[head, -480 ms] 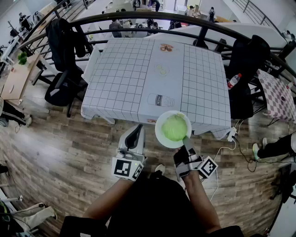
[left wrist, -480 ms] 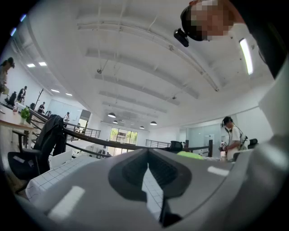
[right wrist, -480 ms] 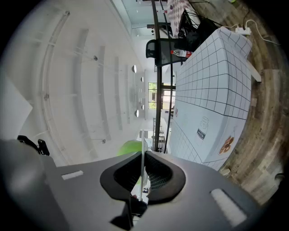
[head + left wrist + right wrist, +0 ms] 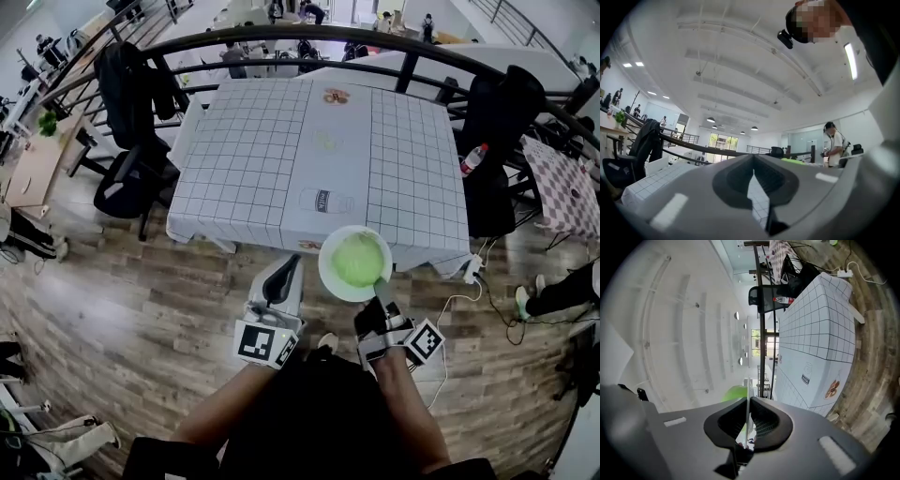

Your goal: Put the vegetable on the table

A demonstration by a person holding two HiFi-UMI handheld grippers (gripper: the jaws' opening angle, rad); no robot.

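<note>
1. Wood floor [image 4: 141,309] underfoot; ahead, table [image 4: 281,159] under white checked cloth, small prints down its middle strip; dark curved railing [image 4: 281,36] behind.
2. Round the table: chair [image 4: 131,183] at left, jacket [image 4: 127,80] hung on the railing above it, bottle [image 4: 472,162] off the right edge.
3. At lower right, right gripper [image 4: 379,284]: clamped on near rim of plate [image 4: 325,267], plate held out flat ahead of the person.
4. Same grip from right gripper view: right gripper [image 4: 748,414] jaws almost together, only the thin white plate [image 4: 748,397] rim, edge-on, between the pads.
5. On the plate, not on the cloth: vegetable [image 4: 357,259], round, pale green, filling the middle; from the right gripper view, vegetable [image 4: 733,393] bulging left of the rim, table [image 4: 815,333] off to the right.
6. Plate seen over the table's near edge, right of centre; resting on the cloth or clear of it, cannot tell.
7. At lower left, left gripper [image 4: 286,267]: over the floor, tips just short of the table's near edge, left of the plate and apart from it.
8. From left gripper view: left gripper [image 4: 753,172] jaws closed together, nothing between; checked table [image 4: 651,180] low in the view, ceiling lights above.
</note>
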